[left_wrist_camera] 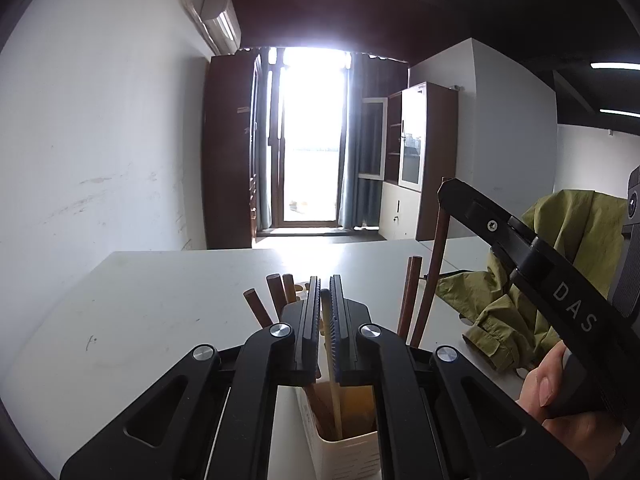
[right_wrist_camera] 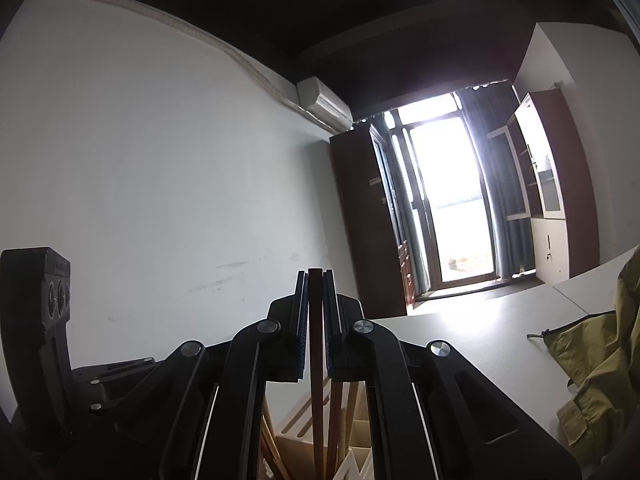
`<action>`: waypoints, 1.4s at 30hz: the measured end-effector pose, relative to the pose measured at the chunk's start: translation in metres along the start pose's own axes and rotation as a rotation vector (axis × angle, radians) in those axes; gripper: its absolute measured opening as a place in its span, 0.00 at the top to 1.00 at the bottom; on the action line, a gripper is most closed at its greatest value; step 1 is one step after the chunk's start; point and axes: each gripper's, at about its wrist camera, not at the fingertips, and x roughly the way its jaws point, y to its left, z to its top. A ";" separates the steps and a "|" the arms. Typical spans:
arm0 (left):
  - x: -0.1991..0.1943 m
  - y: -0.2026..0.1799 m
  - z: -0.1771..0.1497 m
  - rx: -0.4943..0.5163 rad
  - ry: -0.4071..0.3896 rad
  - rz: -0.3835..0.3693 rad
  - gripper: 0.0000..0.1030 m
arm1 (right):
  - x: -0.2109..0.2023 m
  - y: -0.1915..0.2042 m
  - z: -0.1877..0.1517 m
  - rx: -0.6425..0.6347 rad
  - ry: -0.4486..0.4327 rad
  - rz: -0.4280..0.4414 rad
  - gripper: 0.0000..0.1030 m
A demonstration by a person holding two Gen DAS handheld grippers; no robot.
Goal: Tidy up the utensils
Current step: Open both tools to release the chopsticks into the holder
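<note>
— While the black left gripper [left_wrist_camera: 325, 312] hung over the white slotted plastic holder [left_wrist_camera: 344, 454], what crowded it?

— Brown round-ended wooden handles [left_wrist_camera: 276, 300] stood just left of its tips, and two more dark sticks [left_wrist_camera: 410, 300] leaned to its right. The right gripper [left_wrist_camera: 448, 194] crossed beyond those, with a crumpled olive-green cloth [left_wrist_camera: 560, 264] behind it on the smooth white table [left_wrist_camera: 160, 300].

— What did it hold?

— Its ribbed jaws were clamped on a pale slender wooden stick [left_wrist_camera: 331, 344] whose lower end reached down into the holder.

— And the other tool?

— The right gripper [right_wrist_camera: 315, 304] pinched a flat dark-brown wooden stick [right_wrist_camera: 316, 360], which ran down among other sticks in the holder [right_wrist_camera: 360, 464] beneath it.
</note>
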 end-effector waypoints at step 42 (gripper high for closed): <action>-0.018 0.004 -0.020 0.045 0.048 0.034 0.84 | -0.018 0.005 -0.030 -0.014 0.166 -0.074 0.79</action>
